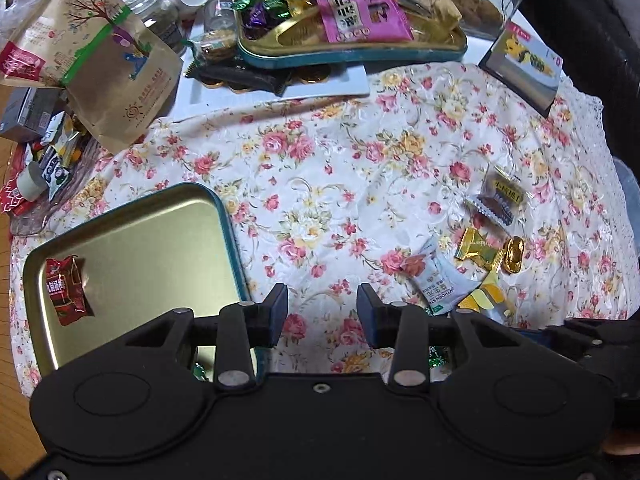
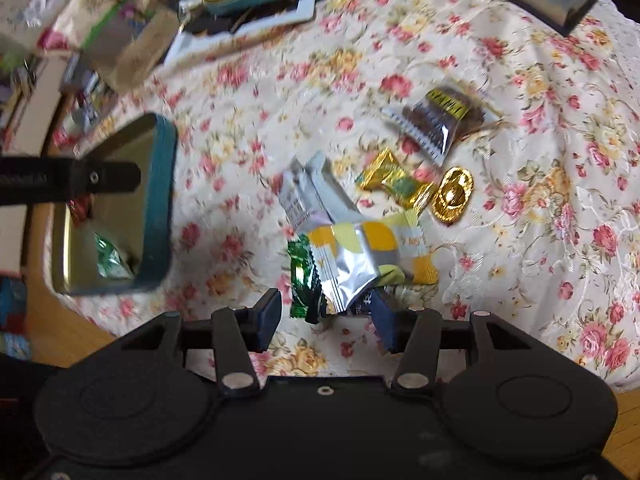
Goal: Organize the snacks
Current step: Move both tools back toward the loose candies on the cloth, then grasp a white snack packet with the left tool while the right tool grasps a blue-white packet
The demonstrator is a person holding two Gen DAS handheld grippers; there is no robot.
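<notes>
Hovering right tool (image 2: 326, 322), jaws parted, empty, above snack pile (image 2: 360, 252) mid-desk; may pinch two wrappers at once. Left tool (image 1: 322, 312) open, empty, beside tin (image 1: 132, 264) at desk's left edge.

Colours on the snack table

White tablecloth (image 1: 360, 168) with pink and yellow roses; teal-rimmed gold tin (image 1: 132, 256) holding a red packet (image 1: 66, 290); gold candy (image 2: 452, 194), yellow-and-silver wrapper (image 2: 368, 256), green wrapper (image 2: 304, 280), purple packet (image 1: 366, 16).
</notes>
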